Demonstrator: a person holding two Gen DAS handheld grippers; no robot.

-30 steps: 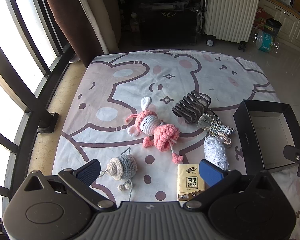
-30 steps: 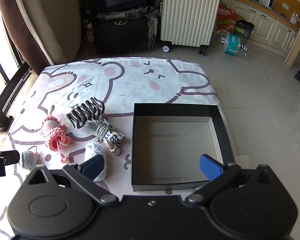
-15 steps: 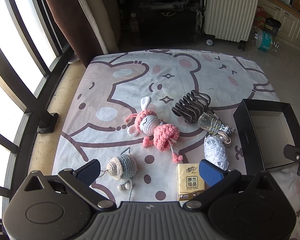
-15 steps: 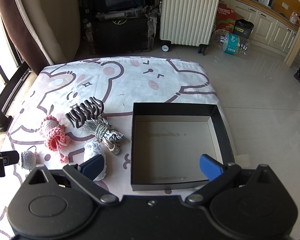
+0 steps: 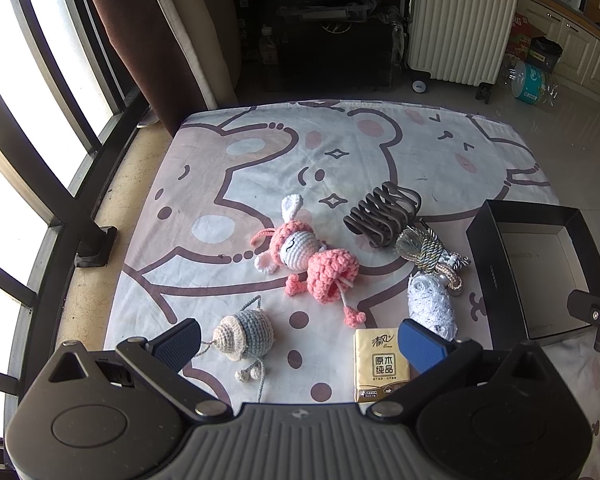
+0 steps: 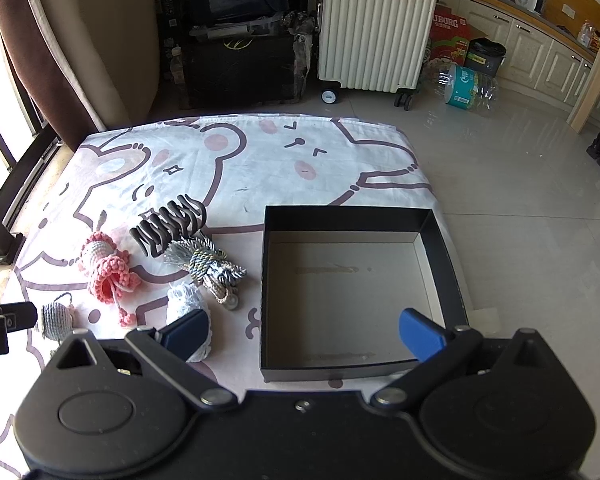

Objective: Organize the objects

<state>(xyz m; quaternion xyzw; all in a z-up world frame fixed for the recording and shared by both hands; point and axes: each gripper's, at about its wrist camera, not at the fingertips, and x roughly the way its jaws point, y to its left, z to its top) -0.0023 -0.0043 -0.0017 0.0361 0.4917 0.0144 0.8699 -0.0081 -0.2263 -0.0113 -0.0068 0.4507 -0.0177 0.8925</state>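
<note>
On a bear-print sheet lie a pink crochet doll, a grey crochet mouse, a yellow tissue pack, a dark hair claw, a rope tassel and a white lace bundle. An empty black box sits at the sheet's right edge. My left gripper is open above the mouse and tissue pack. My right gripper is open over the box's near wall, its left finger above the lace bundle.
A white suitcase, dark bags and a water bottle stand on the tiled floor beyond the sheet. A window with dark bars and a brown curtain run along the left.
The right wrist view has shifted slightly, with the box and objects a little further away. The left gripper has barely moved. Both grippers stay open.
</note>
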